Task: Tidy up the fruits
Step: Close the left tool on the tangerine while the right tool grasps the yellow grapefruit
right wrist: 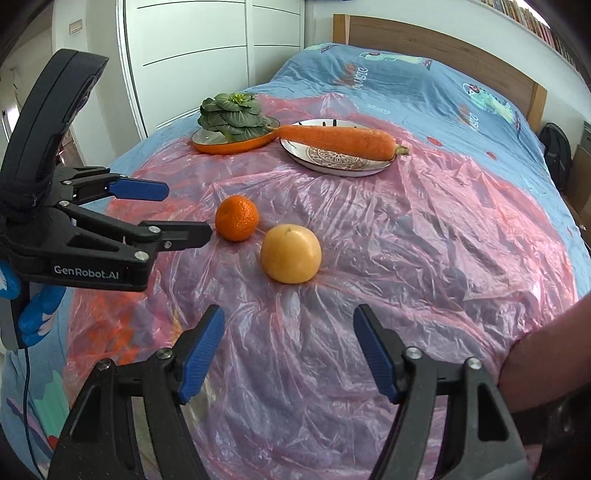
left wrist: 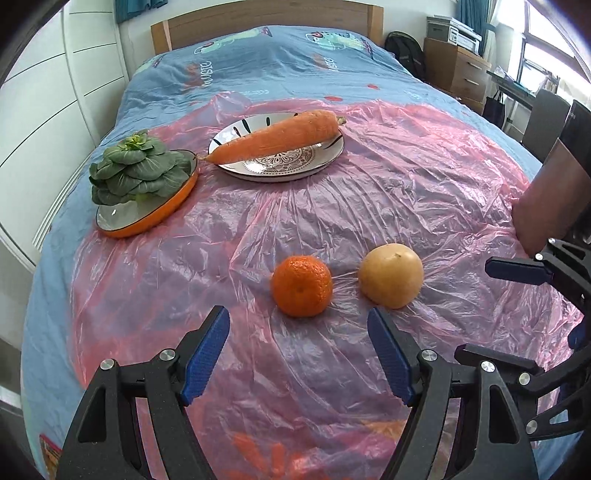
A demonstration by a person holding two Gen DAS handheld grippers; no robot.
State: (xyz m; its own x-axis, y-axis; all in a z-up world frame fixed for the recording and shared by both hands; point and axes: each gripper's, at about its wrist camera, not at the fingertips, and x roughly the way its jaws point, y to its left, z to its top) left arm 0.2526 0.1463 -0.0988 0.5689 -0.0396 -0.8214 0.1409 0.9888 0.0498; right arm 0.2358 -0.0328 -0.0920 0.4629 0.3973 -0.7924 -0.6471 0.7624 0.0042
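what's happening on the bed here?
A person holds a claw in each hand above a bed covered with pink plastic sheet. Both the left claw and the right claw are open and empty. The left points at the mandarin, the right at the yellow fruit; both fruits lie loose on the sheet. Further back, a carrot lies across a patterned plate and a leafy green sits in an orange dish.

A home bedroom, wide bed with wooden headboard [left wrist: 266, 22] and blue cartoon-print quilt [left wrist: 258, 62], glossy white wardrobe doors [right wrist: 207, 48] alongside, wooden drawer unit [left wrist: 458, 70] by a curtained window [left wrist: 546, 48], black backpack [left wrist: 406, 51] on the floor, bookshelf [right wrist: 532, 22] above the headboard
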